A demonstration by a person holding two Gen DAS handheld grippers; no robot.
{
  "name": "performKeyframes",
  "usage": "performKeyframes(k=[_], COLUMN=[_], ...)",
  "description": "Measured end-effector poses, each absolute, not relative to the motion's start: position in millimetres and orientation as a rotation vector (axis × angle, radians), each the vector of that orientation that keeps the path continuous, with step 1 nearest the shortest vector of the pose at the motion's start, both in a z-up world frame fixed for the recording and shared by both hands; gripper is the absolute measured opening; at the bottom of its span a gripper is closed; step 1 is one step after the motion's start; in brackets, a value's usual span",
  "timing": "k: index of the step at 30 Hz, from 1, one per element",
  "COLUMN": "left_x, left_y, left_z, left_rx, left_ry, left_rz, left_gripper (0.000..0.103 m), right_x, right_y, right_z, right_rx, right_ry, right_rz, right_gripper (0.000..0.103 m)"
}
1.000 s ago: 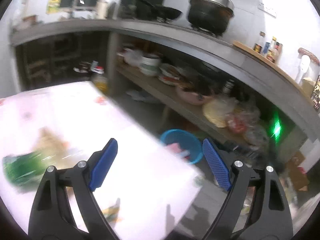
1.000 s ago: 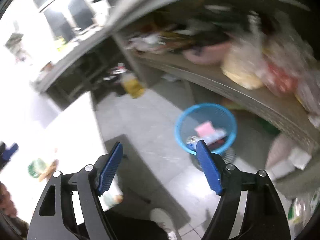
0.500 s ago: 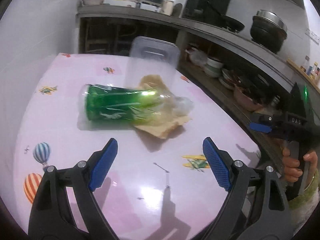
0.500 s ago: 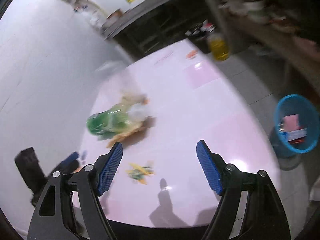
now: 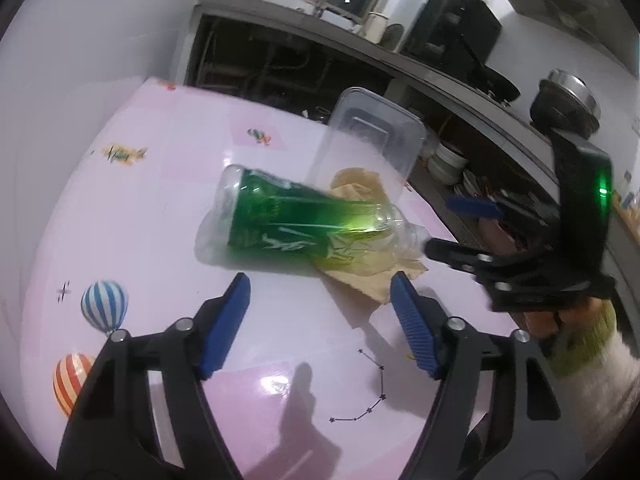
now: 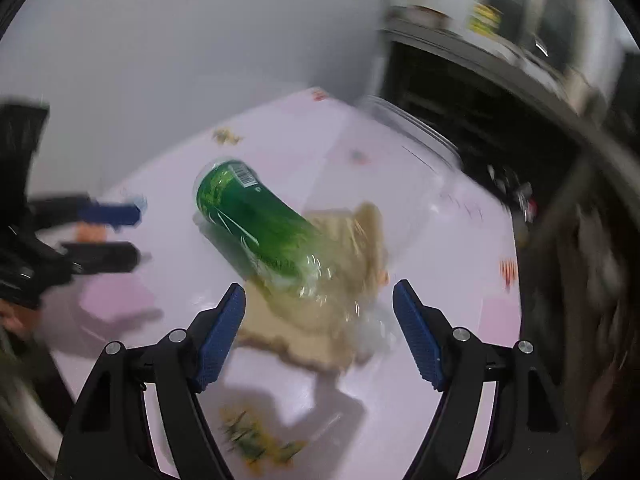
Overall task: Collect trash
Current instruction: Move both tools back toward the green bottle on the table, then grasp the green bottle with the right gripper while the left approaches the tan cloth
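A clear plastic bottle with a green label (image 5: 304, 224) lies on its side on the pink table (image 5: 120, 216), on a crumpled brown paper (image 5: 372, 280). A clear plastic container (image 5: 372, 136) stands just behind it. My left gripper (image 5: 318, 284) hovers just short of the bottle's side; its jaws are closing with nothing between them. In the right wrist view the bottle (image 6: 256, 224) and the paper (image 6: 320, 320) lie just beyond my right gripper (image 6: 319, 288), which is open at the neck end with its pads clear of it. The right gripper (image 5: 444, 224) also shows in the left wrist view.
The table's right edge drops toward a long kitchen counter (image 5: 440, 76) with pots on top and a shelf of bowls (image 5: 448, 160) below. A pale wall (image 5: 100, 20) runs behind the table. A hand in a white sleeve (image 5: 588, 360) holds the right gripper.
Both views have swung from the floor and the blue bin onto the table. The left gripper has come nearer the bottle and its jaws have narrowed. The right gripper has arrived at the bottle's neck end.
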State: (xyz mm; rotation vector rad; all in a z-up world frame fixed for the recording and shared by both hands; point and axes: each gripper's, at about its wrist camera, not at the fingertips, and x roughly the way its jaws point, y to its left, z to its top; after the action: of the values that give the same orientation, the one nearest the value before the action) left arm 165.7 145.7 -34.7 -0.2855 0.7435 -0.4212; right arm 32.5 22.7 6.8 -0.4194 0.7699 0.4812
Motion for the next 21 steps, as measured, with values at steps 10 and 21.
performKeyframes(k=[10, 21], left_x=[164, 163], left_y=[167, 169], left_z=[-45, -48], left_rx=[-0.322, -0.341], left_ry=[0.760, 0.759], left_rz=[-0.405, -0.420], left_gripper=[0.064, 0.064], right_x=[-35, -245], right_y=[212, 443], right_z=[-1, -11], right_rx=[-0.896, -0.916], right_ry=[0.874, 0.873], right_rz=[0.635, 0.613], right_gripper=[0.081, 0.065])
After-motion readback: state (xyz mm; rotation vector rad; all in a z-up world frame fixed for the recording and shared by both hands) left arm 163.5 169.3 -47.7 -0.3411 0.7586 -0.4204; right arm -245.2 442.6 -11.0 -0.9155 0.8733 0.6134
